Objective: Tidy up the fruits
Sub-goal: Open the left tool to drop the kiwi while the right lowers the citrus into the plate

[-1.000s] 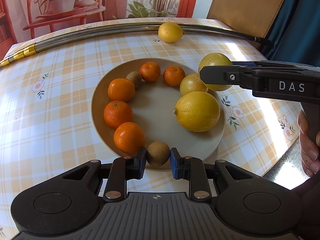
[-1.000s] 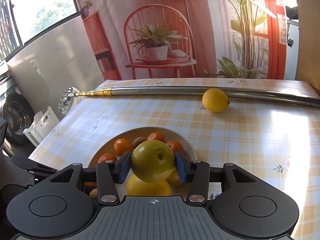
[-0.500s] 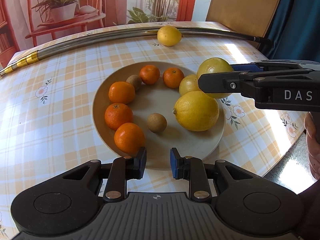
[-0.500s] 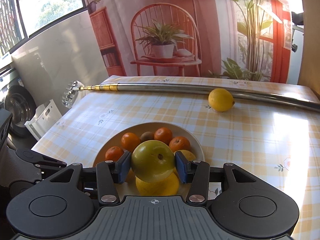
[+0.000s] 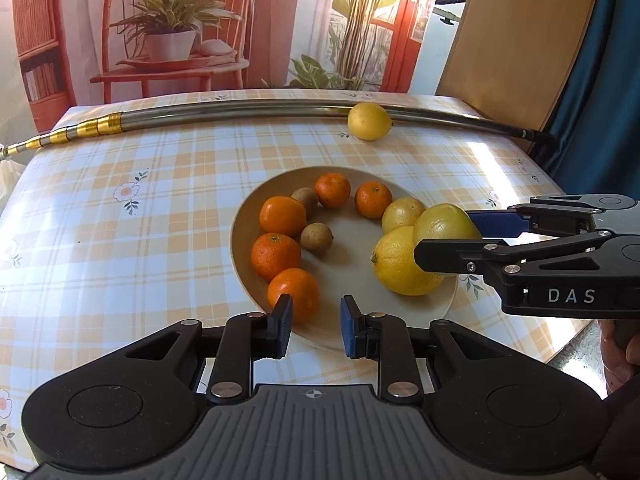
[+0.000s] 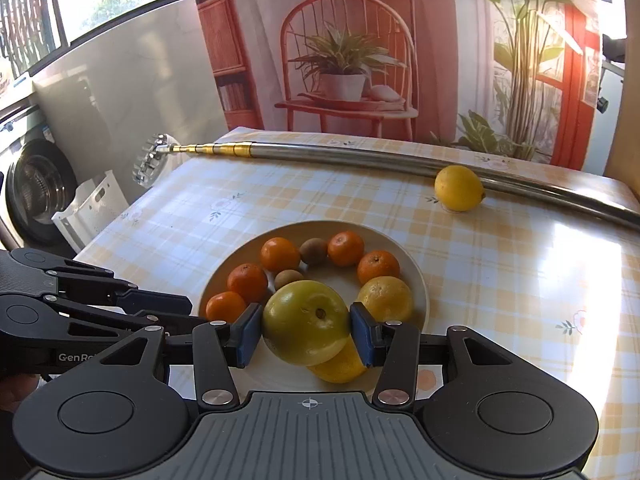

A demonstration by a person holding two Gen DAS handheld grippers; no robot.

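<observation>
A beige plate (image 5: 240, 240) holds several oranges, two kiwis and two lemons. One kiwi (image 5: 316, 238) lies loose beside the oranges. My left gripper (image 5: 316, 330) hangs open and empty over the plate's near rim, next to an orange (image 5: 294, 292). My right gripper (image 6: 306, 334) is shut on a yellow-green round fruit (image 6: 306, 320), held just above the big lemon (image 5: 400, 264) on the plate's right side. From the left wrist view the same fruit (image 5: 444, 222) shows between the right fingers. Another lemon (image 6: 459, 188) rests on the table beyond the plate.
A long metal pole (image 5: 240, 110) lies across the far side of the checked tablecloth, touching the stray lemon (image 5: 369, 121). The table's right edge (image 5: 560, 340) is close to a person's hand (image 5: 620, 356). A washing machine (image 6: 36, 188) stands off the table's left.
My left gripper let go of the kiwi, which now lies in the plate by the oranges, and drew back. The right gripper sank lower over the big lemon, still holding its fruit.
</observation>
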